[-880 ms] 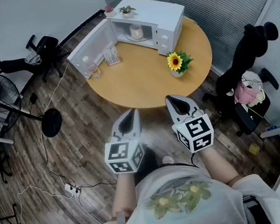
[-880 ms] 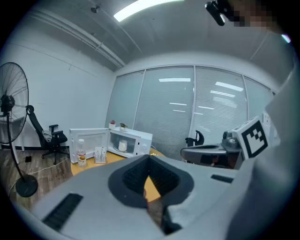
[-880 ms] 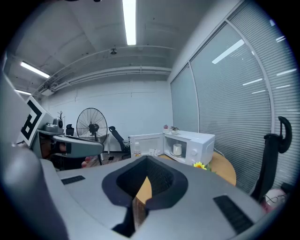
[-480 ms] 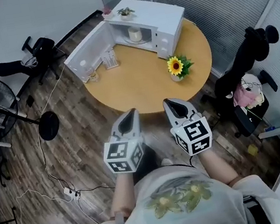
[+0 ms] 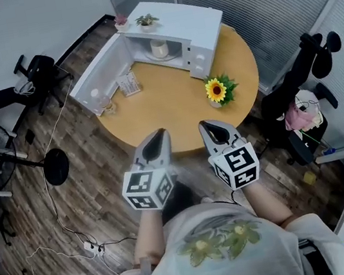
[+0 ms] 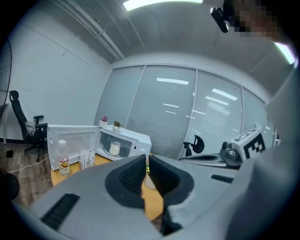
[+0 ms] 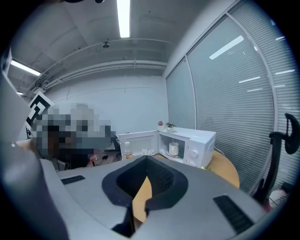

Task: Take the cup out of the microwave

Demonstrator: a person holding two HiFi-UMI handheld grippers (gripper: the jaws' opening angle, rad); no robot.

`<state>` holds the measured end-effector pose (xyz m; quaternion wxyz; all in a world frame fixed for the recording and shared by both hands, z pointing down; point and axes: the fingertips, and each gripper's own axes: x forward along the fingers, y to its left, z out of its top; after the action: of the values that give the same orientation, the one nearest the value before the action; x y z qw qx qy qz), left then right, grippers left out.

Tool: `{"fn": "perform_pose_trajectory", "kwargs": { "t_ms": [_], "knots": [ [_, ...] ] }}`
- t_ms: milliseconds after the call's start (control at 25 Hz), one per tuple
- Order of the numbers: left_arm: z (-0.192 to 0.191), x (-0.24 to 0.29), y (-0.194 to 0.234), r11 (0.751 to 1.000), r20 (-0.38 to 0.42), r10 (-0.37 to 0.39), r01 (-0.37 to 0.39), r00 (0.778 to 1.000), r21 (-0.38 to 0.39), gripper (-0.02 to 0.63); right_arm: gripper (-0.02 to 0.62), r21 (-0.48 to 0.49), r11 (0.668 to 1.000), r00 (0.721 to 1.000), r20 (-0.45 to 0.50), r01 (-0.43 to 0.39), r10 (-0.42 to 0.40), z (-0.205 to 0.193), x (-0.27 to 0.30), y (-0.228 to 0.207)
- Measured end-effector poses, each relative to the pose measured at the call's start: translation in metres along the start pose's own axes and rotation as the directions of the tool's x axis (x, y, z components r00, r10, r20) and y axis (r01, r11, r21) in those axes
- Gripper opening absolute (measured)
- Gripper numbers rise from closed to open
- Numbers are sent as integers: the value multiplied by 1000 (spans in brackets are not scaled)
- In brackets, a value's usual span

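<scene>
The round wooden table (image 5: pixel 174 110) carries the white box microwave oven (image 5: pixel 189 23), with its door (image 5: pixel 99 71) swung open. The left gripper (image 5: pixel 157 139) and right gripper (image 5: pixel 213 128) hover at the table's near edge, jaws pressed together and empty. The white cylindrical cup (image 5: pixel 159 49) stands inside the cavity. Step in hand: approach. The next move likely requires reaching forward and spreading the jaws around the cup.
</scene>
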<state>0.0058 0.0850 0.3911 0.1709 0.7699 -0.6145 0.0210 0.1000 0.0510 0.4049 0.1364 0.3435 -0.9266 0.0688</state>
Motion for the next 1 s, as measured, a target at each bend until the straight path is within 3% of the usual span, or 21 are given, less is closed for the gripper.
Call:
{"fn": "perform_pose_trajectory", "kwargs": {
  "t_ms": [80, 200, 320, 600, 1000],
  "knots": [
    [9, 8, 6, 1000, 15, -23, 23, 1000, -5, 41, 17, 9, 1000, 1000, -8, 12, -12, 1, 10, -4],
    [19, 20, 17, 999, 18, -40, 40, 999, 14, 226, 17, 20, 999, 999, -18, 28, -27, 4, 23, -6],
    [28, 28, 36, 999, 23, -30, 30, 999, 24, 294, 17, 20, 999, 999, -31, 40, -39, 8, 36, -7],
    [38, 46, 78, 999, 0, -18, 18, 1000, 48, 313, 17, 12, 997, 995, -52, 81, -81, 15, 71, -10],
    [34, 71, 122, 998, -46, -56, 57, 997, 34, 311, 17, 11, 981, 976, -102, 195, -193, 14, 111, -20]
  ]
}}
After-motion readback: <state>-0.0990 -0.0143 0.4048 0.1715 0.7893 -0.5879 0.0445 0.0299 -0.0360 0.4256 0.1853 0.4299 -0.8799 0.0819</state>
